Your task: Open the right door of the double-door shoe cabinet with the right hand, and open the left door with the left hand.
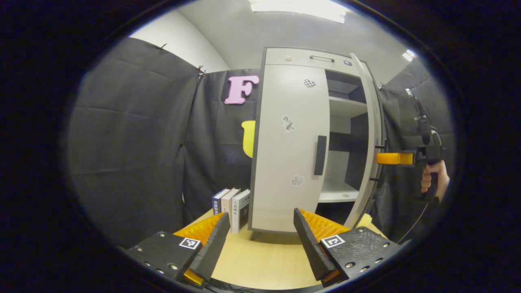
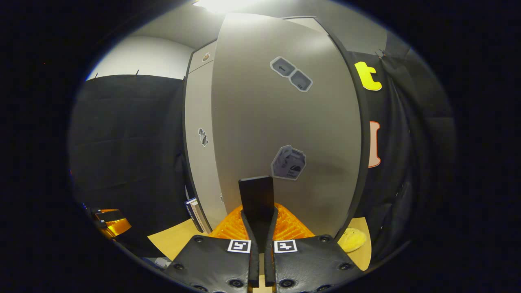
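- Jaws, right gripper [image 2: 258, 221]: pinching the dark vertical handle [image 2: 256, 199] of the right door [image 2: 285, 130], one finger on each side of it, in the right gripper view.
- Right door: directly ahead of those jaws, swung out from the cabinet; pale front with stickers above and just right of the handle.
- Yellow soft object [image 2: 352, 239]: low and to the right of the right jaws, on the wooden table [image 2: 171, 240]; what it is cannot be told.
- Jaws, left gripper [image 1: 260, 240]: spread wide, nothing between them, held above the table [image 1: 260, 260] in the left gripper view.
- Left door [image 1: 291, 146]: ahead of the left jaws and apart from them, shut flat against the cabinet body; dark vertical handle [image 1: 320, 155] near its right edge, three stickers on its face.
- Shoe cabinet [image 1: 309, 59]: stands on the table beyond the left jaws; drawer front with a slim pull along the top.
- Cabinet interior: white shelves [image 1: 346, 108] exposed to the right of the left door.
- Right door [image 1: 372, 138], left gripper view: seen edge-on, up and right of the left jaws, with the right gripper [image 1: 384, 158] at its edge and a hand [image 1: 433, 179] gripping the tool's stock.
- Books [image 1: 232, 205]: three, upright, just left of the cabinet base, ahead-left of the left jaws.
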Tool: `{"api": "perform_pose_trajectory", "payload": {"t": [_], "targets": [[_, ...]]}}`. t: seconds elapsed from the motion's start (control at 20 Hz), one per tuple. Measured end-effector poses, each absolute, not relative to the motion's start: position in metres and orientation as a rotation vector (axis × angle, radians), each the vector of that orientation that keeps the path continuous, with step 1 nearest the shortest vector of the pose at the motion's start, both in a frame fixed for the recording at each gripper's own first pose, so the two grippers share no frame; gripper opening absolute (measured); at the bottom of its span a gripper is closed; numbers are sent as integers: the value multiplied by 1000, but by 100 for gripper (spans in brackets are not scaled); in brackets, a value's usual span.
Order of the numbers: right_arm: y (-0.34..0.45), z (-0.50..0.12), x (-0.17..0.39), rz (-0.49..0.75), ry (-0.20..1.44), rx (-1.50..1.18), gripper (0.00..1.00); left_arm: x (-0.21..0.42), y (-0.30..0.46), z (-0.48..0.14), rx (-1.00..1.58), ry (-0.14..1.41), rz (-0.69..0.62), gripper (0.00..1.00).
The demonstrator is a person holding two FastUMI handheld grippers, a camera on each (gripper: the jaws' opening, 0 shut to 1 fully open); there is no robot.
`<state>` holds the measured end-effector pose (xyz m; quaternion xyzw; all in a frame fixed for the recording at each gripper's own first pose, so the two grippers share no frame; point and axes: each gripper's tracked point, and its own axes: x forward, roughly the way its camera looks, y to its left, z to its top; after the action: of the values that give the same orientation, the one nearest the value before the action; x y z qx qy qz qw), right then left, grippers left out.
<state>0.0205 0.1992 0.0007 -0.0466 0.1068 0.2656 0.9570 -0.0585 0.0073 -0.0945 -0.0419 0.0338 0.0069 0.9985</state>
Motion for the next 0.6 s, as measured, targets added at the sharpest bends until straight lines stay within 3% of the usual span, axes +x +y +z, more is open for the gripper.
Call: {"api": "perform_pose_trajectory", "payload": {"t": [0.4, 0.6], "targets": [[157, 5, 14, 569, 227, -81, 2, -99, -41, -86, -102, 33, 42, 92], [139, 7, 11, 537, 232, -59, 6, -114, -63, -91, -111, 49, 25, 92]]}}
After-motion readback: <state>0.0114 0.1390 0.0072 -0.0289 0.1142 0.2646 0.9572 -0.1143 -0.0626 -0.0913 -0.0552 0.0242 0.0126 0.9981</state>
